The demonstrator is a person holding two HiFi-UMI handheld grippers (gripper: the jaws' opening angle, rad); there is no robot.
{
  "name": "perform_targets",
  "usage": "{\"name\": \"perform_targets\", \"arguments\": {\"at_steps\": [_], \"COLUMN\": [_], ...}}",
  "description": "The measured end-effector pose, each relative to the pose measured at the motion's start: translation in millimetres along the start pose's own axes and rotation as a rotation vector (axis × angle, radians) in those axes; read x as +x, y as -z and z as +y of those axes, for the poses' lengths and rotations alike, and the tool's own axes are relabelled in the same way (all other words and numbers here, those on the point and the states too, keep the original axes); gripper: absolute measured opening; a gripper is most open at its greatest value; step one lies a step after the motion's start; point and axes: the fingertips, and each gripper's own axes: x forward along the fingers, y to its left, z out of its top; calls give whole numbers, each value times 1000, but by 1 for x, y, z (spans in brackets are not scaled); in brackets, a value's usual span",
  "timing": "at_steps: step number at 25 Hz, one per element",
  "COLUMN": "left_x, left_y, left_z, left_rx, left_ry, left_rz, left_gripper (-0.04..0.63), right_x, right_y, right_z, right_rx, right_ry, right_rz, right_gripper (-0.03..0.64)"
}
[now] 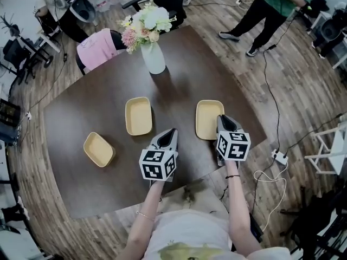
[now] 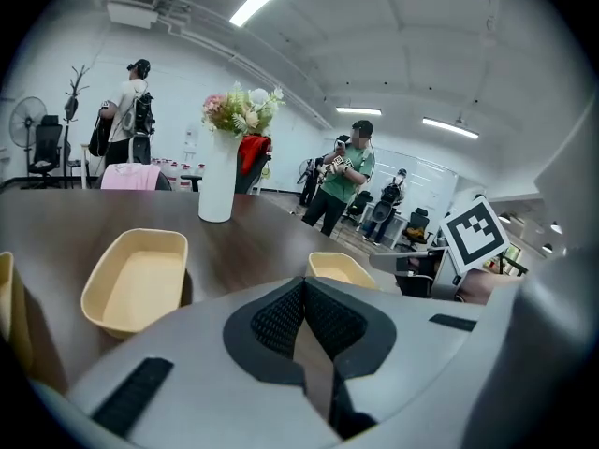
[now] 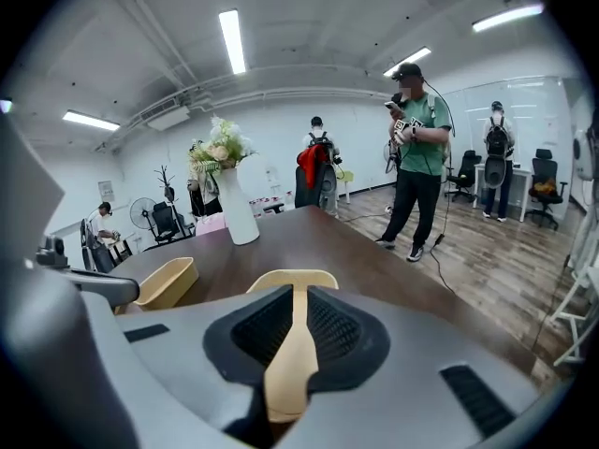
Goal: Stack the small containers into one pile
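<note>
Head view: finds three shallow cream trays lying apart on the dark, matte bench [image 1: 97, 104], with the left container [image 1: 98, 149] at 8 o'clock, the middle container [image 1: 138, 115] near the centre and the right container [image 1: 209, 119] at 3 o'clock, so nothing is stacked yet. Has the white vase [image 1: 153, 57] of flowers [image 1: 146, 21] standing clear at 12 o'clock. Holds the left claw [image 1: 171, 131] pressed together and empty at 5 o'clock of the middle container. Holds the right claw [image 1: 225, 119] pressed together too, over the right container's near rim, apparently pinching nothing and probably poised for a first pick. Smooth rounded rectangles with flared walls, likely plastic, shaped to nest.
</note>
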Motion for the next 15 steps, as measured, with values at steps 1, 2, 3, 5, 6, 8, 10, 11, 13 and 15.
{"name": "perform_targets", "arguments": {"at_steps": [1,2,3,5,6,8,10,11,13,15], "left_x": [4,8,11,16,19,23,26,27,28,29], "left_y": [2,4,6,8,9,11,14,16,20,23], "left_z": [-1,-1,-2,-2,-2,-2,-3,-4,-6,-6], "left_rx": [0,0,-1,-5,-6,-7,-8,-8,-8,-10], "left_ry": [4,7,9,12,14,18,24,27,34,37], "left_rz": [9,17,24,35,39,48,57,61,70,77], "left_gripper": [25,25,25,25,25,25,25,25,25,25], "right_x": [3,5,7,10,12,17,23,25,29,32], "right_y": [3,6,7,10,11,15,20,23,30,36], "right_z": [-4,-7,-10,-14,-16,-21,-24,-26,-28,-30], "right_rx": [8,9,7,-1,-5,-2,27,43,63,73], "right_ry": [6,16,26,45,58,81,88,88,89,97], "right_rz": [6,11,14,20,25,35,45,52,77,109], "right_gripper": [26,28,47,102,114,143,166,178,184,183]}}
